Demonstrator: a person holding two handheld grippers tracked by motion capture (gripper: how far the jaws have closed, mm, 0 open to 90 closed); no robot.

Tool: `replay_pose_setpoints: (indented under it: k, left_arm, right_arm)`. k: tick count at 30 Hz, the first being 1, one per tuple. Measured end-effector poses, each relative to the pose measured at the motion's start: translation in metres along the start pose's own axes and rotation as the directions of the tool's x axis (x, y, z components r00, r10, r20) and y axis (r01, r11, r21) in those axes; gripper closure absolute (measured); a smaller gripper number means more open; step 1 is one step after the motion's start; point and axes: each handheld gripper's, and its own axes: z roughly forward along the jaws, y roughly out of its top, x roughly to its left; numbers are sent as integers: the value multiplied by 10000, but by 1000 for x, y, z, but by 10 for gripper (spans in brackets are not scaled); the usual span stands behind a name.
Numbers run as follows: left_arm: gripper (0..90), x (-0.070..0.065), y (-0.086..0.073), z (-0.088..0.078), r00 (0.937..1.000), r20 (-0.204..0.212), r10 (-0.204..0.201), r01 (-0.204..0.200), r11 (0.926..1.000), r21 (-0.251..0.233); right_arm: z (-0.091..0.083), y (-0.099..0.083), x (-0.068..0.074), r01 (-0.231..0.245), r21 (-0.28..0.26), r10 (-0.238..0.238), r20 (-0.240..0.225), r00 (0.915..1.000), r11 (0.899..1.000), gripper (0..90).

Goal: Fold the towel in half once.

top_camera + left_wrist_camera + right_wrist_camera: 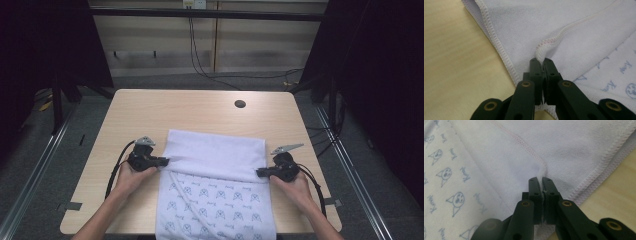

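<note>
A white towel [215, 155] lies on the table, its far part folded back over the printed side [215, 205], which hangs over the near edge. My left gripper [162, 161] is shut on the towel's left edge at the fold. Its jaws pinch a hemmed corner of the towel [564, 32], with my left gripper [540, 60] closed tight. My right gripper [260, 173] is shut on the right edge of the fold. In the right gripper view my right gripper [540, 179] clamps the white cloth [564, 147] beside the printed fabric [451, 185].
The light wooden table [150, 110] has a round cable hole [240, 104] at the back right. Black cables [200, 60] run on the floor behind it. Dark curtains stand at both sides. The person's hands [131, 179] hold the grippers near the front edge.
</note>
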Motion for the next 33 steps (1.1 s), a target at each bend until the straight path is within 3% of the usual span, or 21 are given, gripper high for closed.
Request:
replay_pose_setpoints:
  k: [3,4,7,10,12,14,15,20,21,22,24,25,26,29,31,33]
  left_arm:
    - [876,8,7,4,9997,-247,-53,52,10000,-21]
    - [876,16,12,8,9985,-382,-405,396,9990,-229]
    - [876,26,19,12,9962,-648,-581,560,9978,-348]
    - [876,34,23,16,9945,-803,-672,632,9967,-505]
    - [876,40,27,18,9918,-834,-969,924,9941,-567]
    - [876,43,30,19,9906,-954,-976,937,9946,-448]
    - [876,45,36,23,9864,-1366,-912,850,9951,-506]
    - [875,53,40,30,9808,-1619,-1089,955,9915,-882]
    - [875,59,40,32,9799,-1545,-1259,1064,9860,-1287]
    - [875,62,40,33,9786,-1513,-1393,1185,9832,-1389]
    - [874,63,42,34,9773,-1685,-1282,1064,9854,-1328]
    - [873,62,49,36,9694,-2175,-1134,922,9901,-1054]
    - [873,61,51,37,9664,-2356,-1025,812,9918,-987]
    - [872,63,48,36,9680,-2159,-1278,1025,9869,-1249]
    - [872,64,46,34,9695,-1961,-1472,1225,9836,-1324]
    - [872,62,45,31,9742,-1807,-1351,1107,9841,-1388]
  right_arm:
    - [6,9,-6,78,-32,-77,158,9998,10000,872]
    - [12,18,-13,-49,-140,50,119,9999,9999,871]
    - [20,30,-19,-62,-192,67,278,9996,9998,871]
    - [28,42,-27,-22,-272,35,504,9987,9996,871]
    - [34,51,-35,-173,-442,200,614,9979,9989,871]
    - [41,59,-42,-221,-631,274,829,9962,9978,871]
    - [44,64,-46,-312,-731,378,909,9951,9968,871]
    - [59,86,-58,-421,-1027,578,1555,9861,9938,870]
    - [62,89,-60,-511,-1106,690,1644,9840,9925,870]
    - [64,91,-63,-513,-1247,724,1714,9825,9909,870]
    - [66,93,-64,-566,-1352,807,1799,9804,9892,871]
    - [73,96,-65,-814,-1779,1165,1966,9735,9807,872]
    - [75,97,-63,-820,-1913,1228,2120,9695,9781,873]
    - [79,104,-59,-492,-1606,891,2518,9637,9858,873]
    - [75,105,-60,-483,-1341,788,2327,9694,9898,872]
    - [67,104,-61,-425,-1363,702,2058,9761,9898,872]
